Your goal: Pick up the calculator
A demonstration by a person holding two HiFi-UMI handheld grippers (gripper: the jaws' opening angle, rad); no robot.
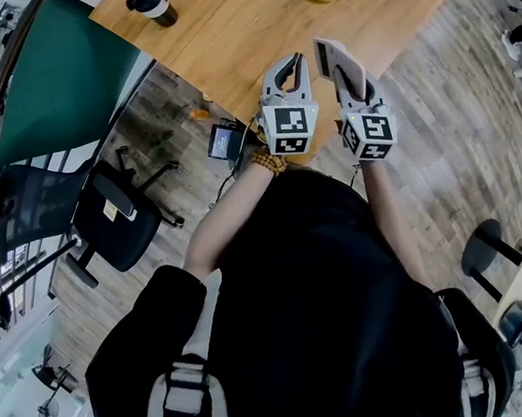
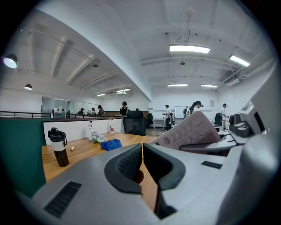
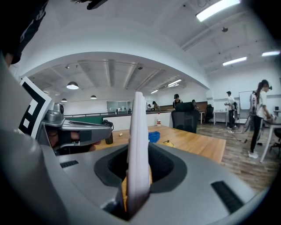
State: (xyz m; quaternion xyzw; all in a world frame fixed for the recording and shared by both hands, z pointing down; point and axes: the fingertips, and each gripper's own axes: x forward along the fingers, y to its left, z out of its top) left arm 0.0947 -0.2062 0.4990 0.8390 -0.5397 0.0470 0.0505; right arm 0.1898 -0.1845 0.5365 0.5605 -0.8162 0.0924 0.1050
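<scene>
1. The right gripper (image 3: 139, 171) has its jaws clamped on the calculator (image 3: 138, 132), which stands upright and edge-on between the pads, its lower end deep in the jaws
2. Just to its left, the left gripper (image 2: 142, 160) has its jaws closed together with nothing between them, apart from the calculator
3. Both grippers hang above the near edge of the table (image 1: 221, 38), with the calculator lifted clear of it
4. Farther on, a cup (image 1: 153, 4) stands by the table's left edge

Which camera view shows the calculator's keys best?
The left gripper view: the calculator faces it, rows of keys visible. The right gripper view shows only its thin edge between the jaws; the head view shows it small, keys unclear.
</scene>
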